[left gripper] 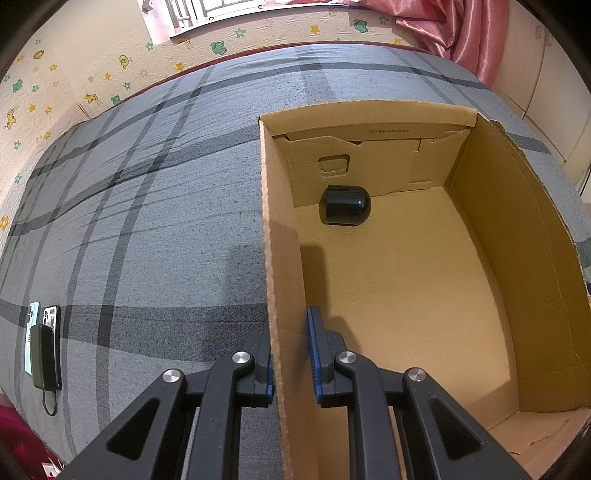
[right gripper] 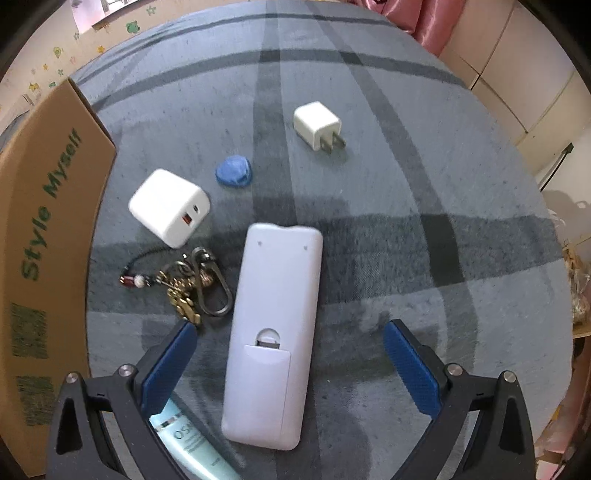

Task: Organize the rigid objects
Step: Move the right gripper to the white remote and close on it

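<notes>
My left gripper is shut on the left wall of an open cardboard box, one finger outside and one inside. A black rounded object lies at the far end of the box floor. In the right wrist view my right gripper is open and hangs low over a white remote that lies face down between the blue pads, which do not touch it. Around the remote lie a large white charger, a small white plug, a blue lump, a keychain and a pale green tube.
Everything lies on a bed with a grey plaid sheet. Two phones and a dark power bank lie at its left edge. The box's printed outer side stands left of the right gripper. A pink curtain hangs at the far right.
</notes>
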A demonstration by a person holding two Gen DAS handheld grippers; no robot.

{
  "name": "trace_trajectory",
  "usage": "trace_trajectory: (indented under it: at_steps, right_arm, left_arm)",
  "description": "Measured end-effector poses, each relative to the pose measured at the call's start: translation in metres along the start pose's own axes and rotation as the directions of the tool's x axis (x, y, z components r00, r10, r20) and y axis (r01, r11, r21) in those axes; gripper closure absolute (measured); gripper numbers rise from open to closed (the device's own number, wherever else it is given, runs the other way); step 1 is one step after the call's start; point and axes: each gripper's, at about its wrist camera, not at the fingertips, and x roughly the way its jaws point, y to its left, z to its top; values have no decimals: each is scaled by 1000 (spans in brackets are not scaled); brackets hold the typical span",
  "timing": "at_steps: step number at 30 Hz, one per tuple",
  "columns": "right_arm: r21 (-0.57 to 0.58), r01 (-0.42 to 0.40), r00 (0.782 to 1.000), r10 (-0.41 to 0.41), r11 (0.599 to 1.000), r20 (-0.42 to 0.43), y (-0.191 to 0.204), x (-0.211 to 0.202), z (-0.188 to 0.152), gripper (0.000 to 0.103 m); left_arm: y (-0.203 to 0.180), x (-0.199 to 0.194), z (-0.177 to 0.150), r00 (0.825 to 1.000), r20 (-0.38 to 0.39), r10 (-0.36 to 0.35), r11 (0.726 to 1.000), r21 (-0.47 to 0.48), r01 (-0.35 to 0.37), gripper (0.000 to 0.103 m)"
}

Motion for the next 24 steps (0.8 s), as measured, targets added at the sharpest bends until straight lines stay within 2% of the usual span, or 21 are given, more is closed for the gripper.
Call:
trace_trajectory:
  at_steps: [24]
  right_arm:
    - [-22,-18,1000,18,1000,-26,-12,36,-8,0]
  left_arm:
    - [0,1,0,1000,-3,0,1000,-2,0,88]
